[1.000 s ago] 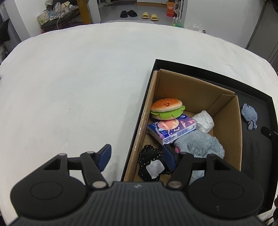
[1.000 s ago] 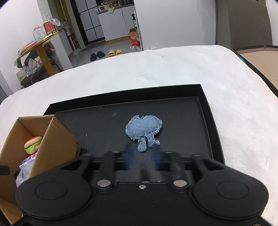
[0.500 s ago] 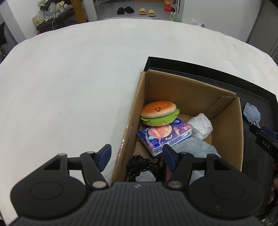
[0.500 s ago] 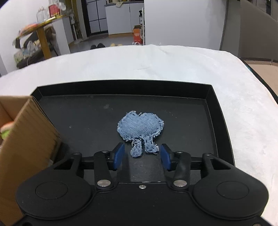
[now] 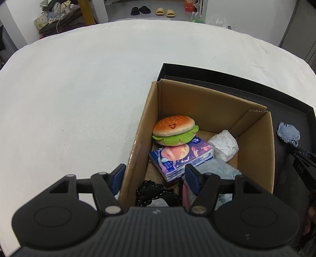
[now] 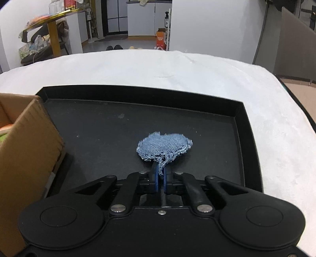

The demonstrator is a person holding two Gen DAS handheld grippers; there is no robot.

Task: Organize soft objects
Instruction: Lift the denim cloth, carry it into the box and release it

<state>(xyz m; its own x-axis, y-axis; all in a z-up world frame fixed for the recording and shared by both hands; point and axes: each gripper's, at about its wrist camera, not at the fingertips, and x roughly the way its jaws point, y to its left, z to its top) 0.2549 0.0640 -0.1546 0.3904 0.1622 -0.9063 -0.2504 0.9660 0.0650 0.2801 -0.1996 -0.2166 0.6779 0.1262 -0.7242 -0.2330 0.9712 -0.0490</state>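
A blue denim patch (image 6: 165, 147) lies in the black tray (image 6: 240, 126). My right gripper (image 6: 161, 175) is shut on the patch's near stem. The patch also shows in the left wrist view (image 5: 288, 133), with my right gripper (image 5: 301, 156) at its near edge. A cardboard box (image 5: 207, 102) stands in the tray's left part. It holds a burger plush (image 5: 173, 129), a tissue pack (image 5: 180, 157), a white crumpled wad (image 5: 225, 145), a grey-blue fluffy item (image 5: 217, 171) and a black cord bundle (image 5: 156, 193). My left gripper (image 5: 155, 176) is open over the box's near left wall.
The tray and box sit on a white padded surface (image 5: 79, 89). The box's side wall (image 6: 25, 150) stands left of my right gripper. A room with a yellow-legged table (image 6: 53, 37) and slippers (image 5: 163, 11) lies beyond.
My right gripper moved forward over the denim patch's stem and closed on it. My left gripper shifted left, so the box now sits more to the right in its view.
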